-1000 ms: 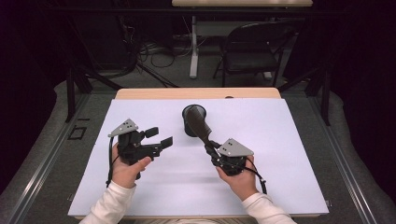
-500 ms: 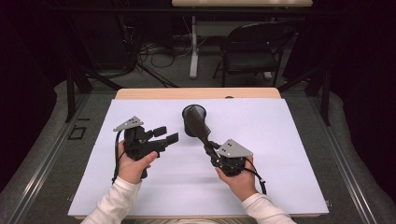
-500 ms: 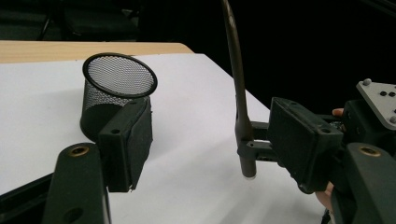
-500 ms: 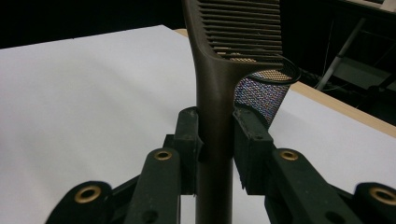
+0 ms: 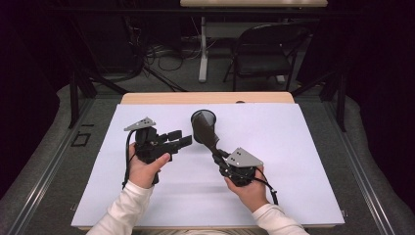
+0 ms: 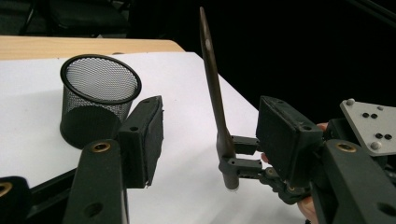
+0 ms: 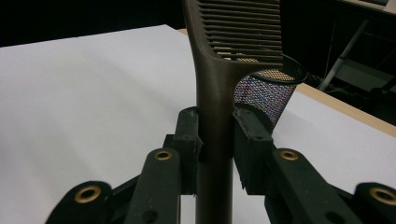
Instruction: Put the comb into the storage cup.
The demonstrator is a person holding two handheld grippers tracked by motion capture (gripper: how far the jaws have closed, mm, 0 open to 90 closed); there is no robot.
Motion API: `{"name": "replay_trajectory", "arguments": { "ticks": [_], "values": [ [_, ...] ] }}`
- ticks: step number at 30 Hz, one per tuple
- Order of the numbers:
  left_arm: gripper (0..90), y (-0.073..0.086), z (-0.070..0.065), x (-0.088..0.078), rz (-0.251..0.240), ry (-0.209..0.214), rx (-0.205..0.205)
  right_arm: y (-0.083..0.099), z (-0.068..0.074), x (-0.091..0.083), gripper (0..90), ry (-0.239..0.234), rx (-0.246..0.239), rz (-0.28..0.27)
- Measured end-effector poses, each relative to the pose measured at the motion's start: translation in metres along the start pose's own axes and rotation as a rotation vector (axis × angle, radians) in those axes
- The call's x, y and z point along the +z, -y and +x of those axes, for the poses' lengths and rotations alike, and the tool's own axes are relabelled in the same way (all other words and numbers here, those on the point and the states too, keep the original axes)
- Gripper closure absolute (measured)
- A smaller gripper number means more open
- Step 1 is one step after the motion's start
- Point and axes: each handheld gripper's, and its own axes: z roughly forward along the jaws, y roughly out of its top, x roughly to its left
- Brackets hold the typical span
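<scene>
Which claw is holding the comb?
The right claw pinches the brown comb by its handle. The left claw holds nothing; its jaws have just been closing on air.

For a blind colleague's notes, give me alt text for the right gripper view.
The right tool clamps the handle of a dark comb, teeth pointing up and away. Behind it stands a black mesh cup on a white table sheet.

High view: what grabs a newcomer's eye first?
The dark comb stands out against the white table cover, clamped by its handle in the right gripper and raised near the middle. Just behind it stands a black mesh cup, upright near the cover's far edge. To the left, the left gripper points toward the comb, its jaws apart with nothing between them, having just been closing.
</scene>
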Motion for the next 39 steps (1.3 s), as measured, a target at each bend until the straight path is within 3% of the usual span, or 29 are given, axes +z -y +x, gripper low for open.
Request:
{"name": "replay_trajectory", "arguments": {
  "ticks": [12, 21, 28, 39],
  "values": [
    [47.4, -0.009, -0.003, 0.006, 0.003, 0.028, -0.036, 0.001, 0.002, 0.000, 72.7, -0.006, -0.003, -0.001],
    [49.9, -0.005, -0.002, 0.005, -0.010, 0.036, -0.038, 0.002, 0.005, 0.001, 72.6, -0.007, -0.011, -0.001],
    [52.0, -0.002, 0.002, 0.005, 0.009, 0.064, -0.076, 0.003, 0.007, 0.001, 72.7, -0.012, -0.020, 0.002],
    [59.7, 0.001, 0.002, 0.007, 0.001, 0.029, -0.071, 0.005, 0.012, 0.002, 72.7, -0.025, -0.029, 0.006]
  ]
}}
